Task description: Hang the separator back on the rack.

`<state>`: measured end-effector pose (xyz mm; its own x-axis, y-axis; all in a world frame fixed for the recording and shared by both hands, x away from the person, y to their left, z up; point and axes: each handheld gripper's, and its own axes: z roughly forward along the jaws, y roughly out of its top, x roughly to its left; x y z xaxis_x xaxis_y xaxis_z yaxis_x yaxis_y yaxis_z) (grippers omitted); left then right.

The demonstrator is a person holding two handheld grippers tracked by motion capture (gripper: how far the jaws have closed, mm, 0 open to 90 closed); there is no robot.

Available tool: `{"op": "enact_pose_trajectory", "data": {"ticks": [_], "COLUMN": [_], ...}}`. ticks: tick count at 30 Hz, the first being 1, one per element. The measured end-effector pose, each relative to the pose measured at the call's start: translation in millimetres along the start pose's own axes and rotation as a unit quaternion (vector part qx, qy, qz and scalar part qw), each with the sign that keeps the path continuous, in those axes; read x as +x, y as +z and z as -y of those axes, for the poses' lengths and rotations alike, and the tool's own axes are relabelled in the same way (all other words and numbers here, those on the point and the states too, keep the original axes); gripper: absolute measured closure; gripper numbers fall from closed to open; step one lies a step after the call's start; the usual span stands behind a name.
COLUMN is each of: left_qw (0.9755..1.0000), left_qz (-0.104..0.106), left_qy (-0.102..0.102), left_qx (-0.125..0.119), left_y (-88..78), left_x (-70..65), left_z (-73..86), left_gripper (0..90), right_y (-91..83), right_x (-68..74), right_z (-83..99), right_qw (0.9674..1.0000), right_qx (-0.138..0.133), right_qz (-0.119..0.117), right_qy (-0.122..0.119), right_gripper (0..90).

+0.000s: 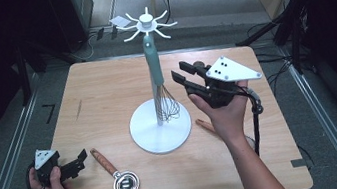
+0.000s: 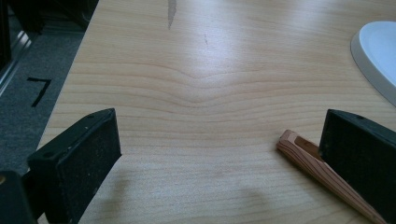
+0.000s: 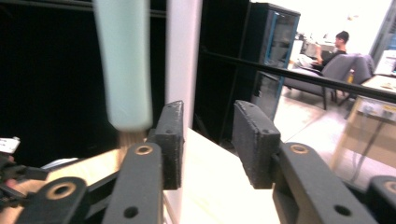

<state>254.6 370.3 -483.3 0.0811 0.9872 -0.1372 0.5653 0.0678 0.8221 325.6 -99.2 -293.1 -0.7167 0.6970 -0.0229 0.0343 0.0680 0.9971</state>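
A whisk with a pale teal handle (image 1: 153, 61) hangs wires-down on a white hook stand (image 1: 160, 126) at the table's middle. My right gripper (image 1: 179, 72) hovers just right of the whisk handle, jaws apart and pointing at it, nothing between them. In the right gripper view the right gripper (image 3: 208, 140) stands open, with the teal handle (image 3: 123, 65) and the white pole (image 3: 182, 51) left of its jaws. My left gripper (image 1: 81, 160) rests open at the front left. A wooden-handled metal cup (image 1: 118, 178) lies beside it; its handle tip (image 2: 308, 161) touches the left gripper's (image 2: 219, 144) right jaw.
A second wooden handle (image 1: 205, 125) pokes out from under my right hand. The stand's white base (image 2: 378, 51) sits far right in the left gripper view. Bare tabletop (image 1: 96, 100) lies left of the stand. A person sits far off in the room (image 3: 336, 46).
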Motion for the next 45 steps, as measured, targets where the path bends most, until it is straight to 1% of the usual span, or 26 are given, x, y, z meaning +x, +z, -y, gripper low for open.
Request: {"op": "enact_pose_trajectory", "data": {"ticks": [4, 6, 7, 8, 9, 11, 12, 14, 15, 16, 18, 23, 26, 27, 30, 31, 33, 34, 36, 37, 38, 39, 40, 41, 43, 45], "left_qw": [1.0, 1.0, 1.0, 1.0, 1.0, 1.0, 1.0, 1.0, 1.0, 1.0, 1.0, 1.0, 1.0, 1.0, 1.0, 1.0, 1.0, 1.0, 1.0, 1.0, 1.0, 1.0, 1.0, 1.0, 1.0, 1.0], "left_qz": [-0.001, -0.001, -0.001, -0.001, -0.001, -0.001, -0.001, -0.002, -0.002, -0.002, -0.002, -0.002, -0.002, -0.002, -0.002, -0.002, -0.001, 0.0, 0.001, 0.001, 0.001, 0.001, 0.002, 0.002, 0.002, 0.002], "left_qy": [0.0, 0.0, 0.0, 0.0, 0.0, 0.0, 0.0, 0.0, 0.0, 0.0, 0.001, 0.0, 0.001, 0.0, 0.0, 0.001, 0.0, -0.001, -0.001, -0.001, -0.002, -0.002, -0.003, -0.003, -0.002, -0.002], "left_qx": [0.0, 0.0, -0.001, -0.001, -0.001, -0.001, -0.001, -0.001, -0.001, -0.001, 0.0, -0.001, 0.0, 0.0, 0.001, 0.001, 0.001, 0.0, 0.0, 0.0, -0.001, -0.001, 0.0, 0.0, 0.0, 0.0], "left_y": [0.0, 0.0, 0.0, 0.0, 0.0, 0.0, 0.0, 0.0, 0.0, 0.0, -0.2, 0.0, -0.1, 0.0, 0.2, 0.2, 0.1, 0.5, 0.6, 0.6, 0.8, 0.8, 0.9, 0.9, 0.8, 1.0], "left_x": [-0.2, -0.2, -0.3, -0.3, -0.3, -0.3, -0.3, -0.3, -0.3, -0.3, -0.3, -0.5, -0.4, -0.5, -0.3, -0.2, 0.0, 0.2, 0.3, 0.3, 0.4, 0.4, 0.5, 0.5, 0.5, 0.5], "left_z": [0.0, 0.1, 0.1, 0.1, 0.1, 0.1, 0.1, 0.1, 0.1, 0.1, 0.1, 0.1, 0.1, 0.1, 0.0, 0.0, -0.2, -0.3, -0.4, -0.4, -0.3, -0.3, -0.3, -0.3, -0.3, -0.3], "left_gripper": [0.0, 0.0, 0.0, 0.0, 0.0, 0.0, 0.0, 0.0, 0.0, 0.0, 0.0, 0.0, 0.0, 0.0, 0.0, 0.0, 0.0, 0.0, 0.0, 0.0, 0.0, 0.0, 0.0, 0.0, 0.0, 0.0], "right_y": [-6.0, -9.9, -14.2, -14.2, -18.4, -20.3, -24.0, -25.9, -29.1, -29.1, -32.2, -41.6, -44.3, -45.7, -48.9, -49.2, -48.9, -48.7, -48.7, -48.7, -48.3, -48.3, -48.1, -48.1, -48.4, -48.0], "right_x": [-8.1, -14.4, -19.9, -19.9, -25.8, -28.5, -32.9, -34.7, -38.1, -38.1, -41.2, -51.6, -54.3, -55.3, -58.1, -59.5, -61.4, -62.0, -63.0, -63.0, -63.6, -63.6, -64.5, -64.5, -65.7, -67.4], "right_z": [9.5, 16.3, 22.9, 22.9, 29.2, 32.4, 38.6, 42.0, 49.2, 49.2, 56.1, 74.2, 79.2, 81.9, 90.3, 92.9, 97.4, 102.0, 107.3, 107.3, 111.8, 111.8, 115.3, 115.3, 117.6, 119.4], "right_qw": [0.9999, 0.9998, 0.9995, 0.9995, 0.9992, 0.999, 0.9986, 0.9983, 0.9975, 0.9975, 0.9965, 0.994, 0.993, 0.9929, 0.9903, 0.9891, 0.985, 0.9815, 0.9782, 0.9782, 0.974, 0.974, 0.9695, 0.9695, 0.9641, 0.9572], "right_qx": [0.006, 0.009, 0.017, 0.017, 0.024, 0.028, 0.038, 0.045, 0.057, 0.057, 0.07, 0.093, 0.103, 0.107, 0.132, 0.142, 0.168, 0.188, 0.203, 0.203, 0.222, 0.222, 0.241, 0.241, 0.261, 0.285], "right_qz": [0.012, 0.014, 0.022, 0.022, 0.028, 0.031, 0.032, 0.034, 0.041, 0.041, 0.046, 0.052, 0.05, 0.046, 0.03, 0.021, 0.01, 0.007, -0.007, -0.007, -0.016, -0.016, -0.025, -0.025, -0.03, -0.03], "right_qy": [0.006, 0.012, 0.015, 0.015, 0.018, 0.017, 0.016, 0.015, 0.009, 0.009, 0.006, 0.024, 0.027, 0.027, 0.03, 0.034, 0.037, 0.035, 0.041, 0.041, 0.041, 0.041, 0.04, 0.04, 0.041, 0.044], "right_gripper": [57.0, 54.6, 52.9, 52.9, 51.5, 51.2, 49.3, 48.5, 48.3, 48.3, 47.5, 47.0, 48.4, 48.4, 48.4, 47.1, 43.7, 42.3, 41.7, 41.7, 41.3, 41.3, 41.8, 41.8, 43.8, 44.2]}}
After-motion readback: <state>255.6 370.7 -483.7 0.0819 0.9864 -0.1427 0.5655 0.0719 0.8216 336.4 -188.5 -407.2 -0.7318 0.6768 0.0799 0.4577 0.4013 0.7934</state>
